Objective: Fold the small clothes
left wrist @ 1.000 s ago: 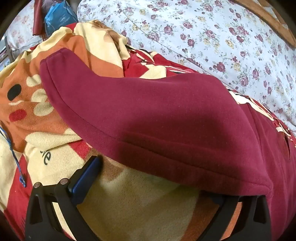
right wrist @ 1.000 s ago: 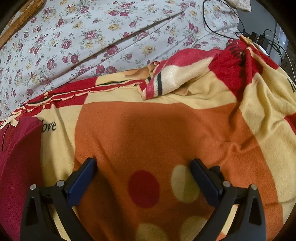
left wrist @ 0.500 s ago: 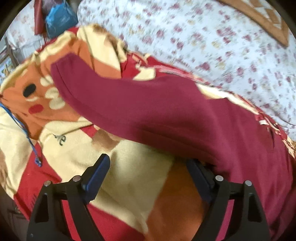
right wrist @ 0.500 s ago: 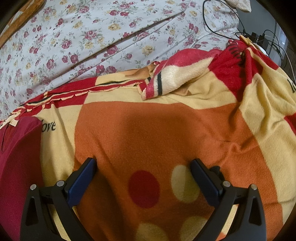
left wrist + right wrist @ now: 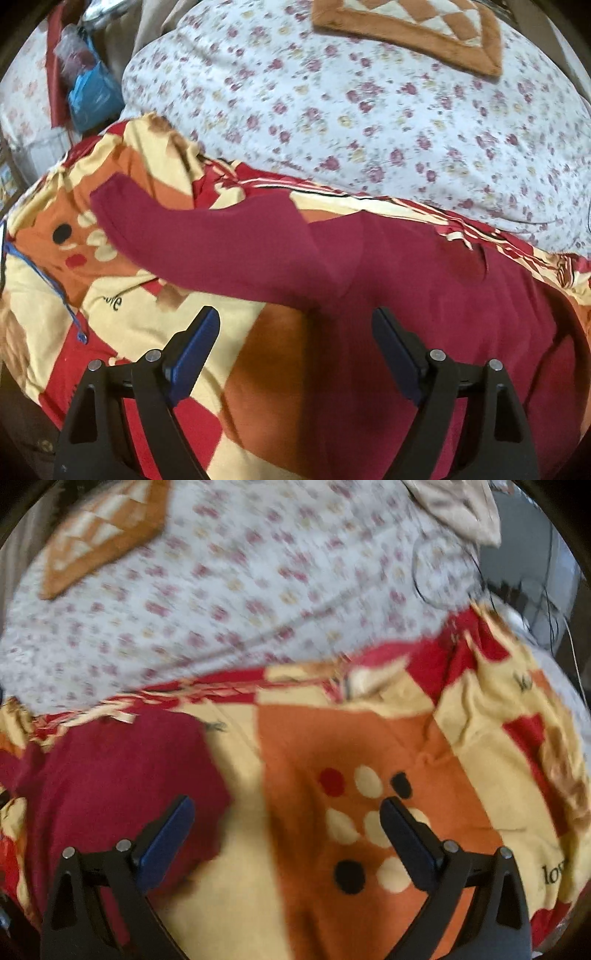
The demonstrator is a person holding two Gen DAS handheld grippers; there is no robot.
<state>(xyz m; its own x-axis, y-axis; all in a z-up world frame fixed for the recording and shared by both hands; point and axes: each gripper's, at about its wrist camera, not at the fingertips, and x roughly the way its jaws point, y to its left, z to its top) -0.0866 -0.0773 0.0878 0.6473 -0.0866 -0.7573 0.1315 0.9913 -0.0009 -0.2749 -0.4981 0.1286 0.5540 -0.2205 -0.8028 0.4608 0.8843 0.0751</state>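
A maroon long-sleeved top [image 5: 424, 288] lies flat on a red, orange and cream blanket [image 5: 140, 325]. One sleeve [image 5: 177, 236] stretches out to the left in the left wrist view. My left gripper [image 5: 295, 332] hangs open above the blanket, just below where sleeve and body meet, holding nothing. In the right wrist view the top [image 5: 110, 775] fills the lower left. My right gripper [image 5: 286, 819] is open over the blanket [image 5: 369, 746], its left finger above the top's right edge.
A white floral bedsheet [image 5: 369, 110] lies beyond the blanket, with a brown and cream quilted mat [image 5: 413, 29] on it. A blue bag [image 5: 92, 96] sits far left. Black cables [image 5: 546, 602] and beige cloth [image 5: 458, 506] are at the far right. A blue cord [image 5: 48, 284] crosses the blanket's left side.
Both grippers have pulled back and risen, so more of the bed shows. The left gripper has moved out from under the maroon sleeve. The right one has shifted left towards the top.
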